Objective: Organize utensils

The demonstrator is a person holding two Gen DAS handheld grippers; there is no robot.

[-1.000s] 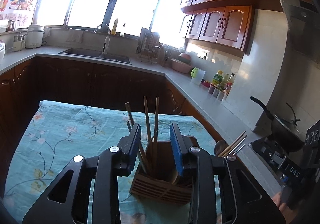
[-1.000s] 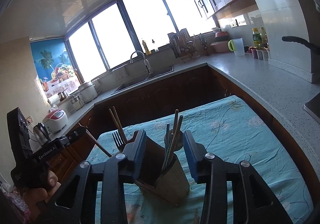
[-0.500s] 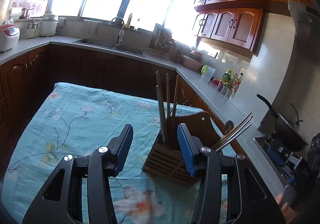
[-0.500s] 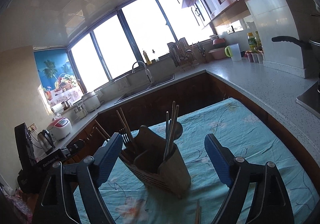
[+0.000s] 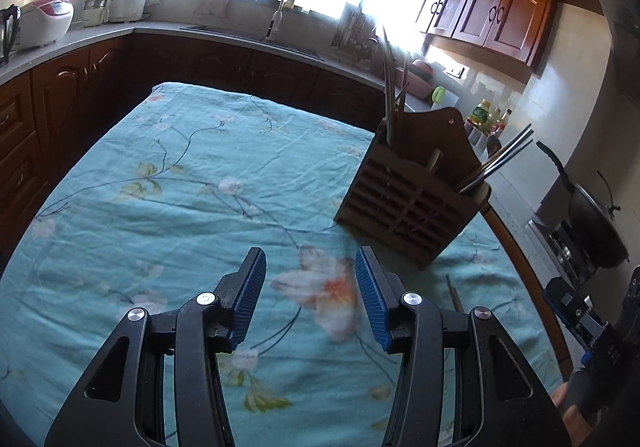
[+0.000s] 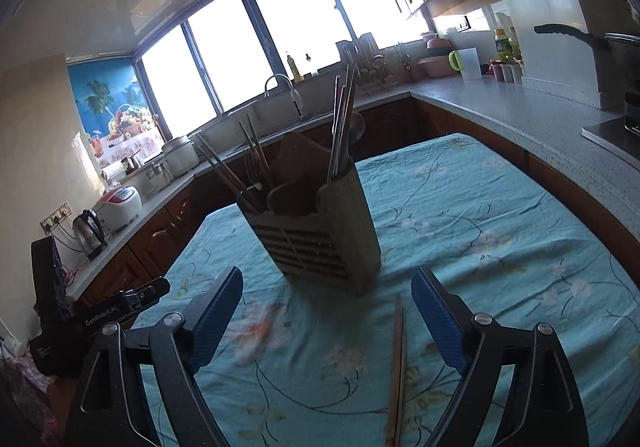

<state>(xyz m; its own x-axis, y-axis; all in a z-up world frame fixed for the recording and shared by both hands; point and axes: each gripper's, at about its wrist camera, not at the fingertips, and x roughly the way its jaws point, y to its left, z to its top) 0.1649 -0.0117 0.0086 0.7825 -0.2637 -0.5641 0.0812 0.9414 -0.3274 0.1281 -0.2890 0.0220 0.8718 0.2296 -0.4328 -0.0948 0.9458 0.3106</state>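
Observation:
A slatted wooden utensil holder (image 5: 408, 203) stands on the teal floral tablecloth (image 5: 180, 183), with wooden chopsticks (image 5: 390, 87) and metal chopsticks (image 5: 500, 159) standing in it. My left gripper (image 5: 310, 279) is open and empty, low over the cloth in front of the holder. In the right wrist view the holder (image 6: 316, 231) holds chopsticks, a fork (image 6: 252, 167) and metal sticks (image 6: 342, 123). My right gripper (image 6: 328, 291) is wide open and empty, just short of the holder. A pair of wooden chopsticks (image 6: 398, 363) lies on the cloth between its fingers.
Dark wood cabinets and a grey counter (image 6: 520, 115) surround the table, with a sink and tap (image 5: 276, 15), rice cookers (image 5: 44, 23), a kettle (image 6: 90, 227) and a black pan (image 5: 592, 223). The left gripper's body (image 6: 100, 311) shows at the left of the right wrist view.
Both grippers have opened and drawn back from the holder toward me. The holder now stands free on the cloth, and loose chopsticks on the cloth have come into view.

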